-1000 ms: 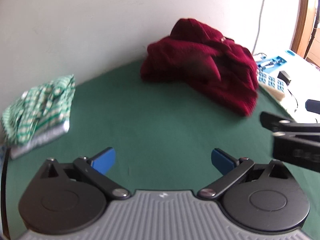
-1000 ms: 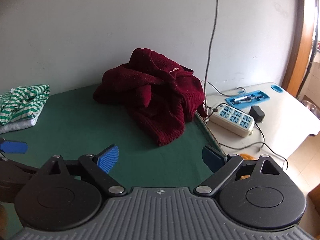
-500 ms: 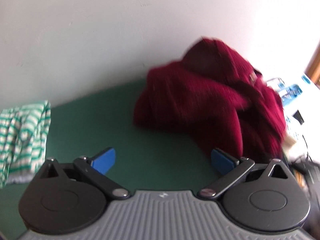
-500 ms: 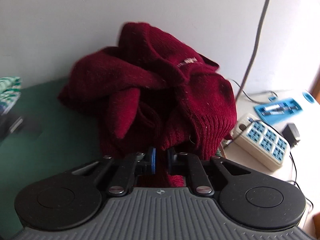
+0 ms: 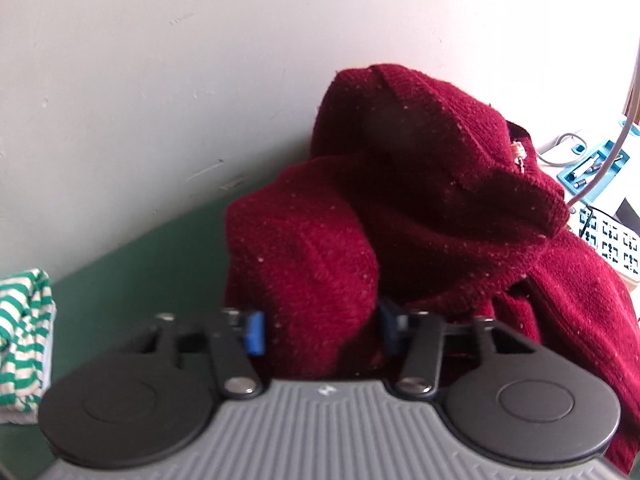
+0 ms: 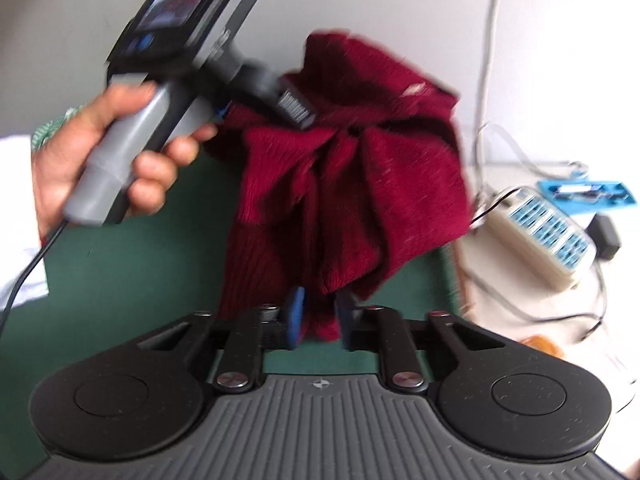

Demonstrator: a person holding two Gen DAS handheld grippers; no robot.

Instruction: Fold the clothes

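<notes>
A dark red knitted sweater (image 5: pixel 420 208) is bunched up at the back of the green table (image 5: pixel 132 264). My left gripper (image 5: pixel 320 330) has its blue pads closed around a fold of its left side. My right gripper (image 6: pixel 319 318) is shut on the sweater's lower edge (image 6: pixel 320 312), and the sweater (image 6: pixel 360 168) hangs lifted above the table (image 6: pixel 132 280). The right wrist view shows the left gripper's handle (image 6: pixel 160 120) in a hand, reaching into the sweater's top.
A folded green-and-white striped garment (image 5: pixel 24 336) lies at the table's left. To the right, off the table's edge, a white surface holds a power strip (image 6: pixel 548 236), a blue tray (image 6: pixel 588 192), a black adapter (image 6: pixel 608 236) and cables.
My left gripper moved forward to the sweater and closed on a fold. My right gripper, shut on the lower edge half a second ago, has pulled back and lifted the sweater.
</notes>
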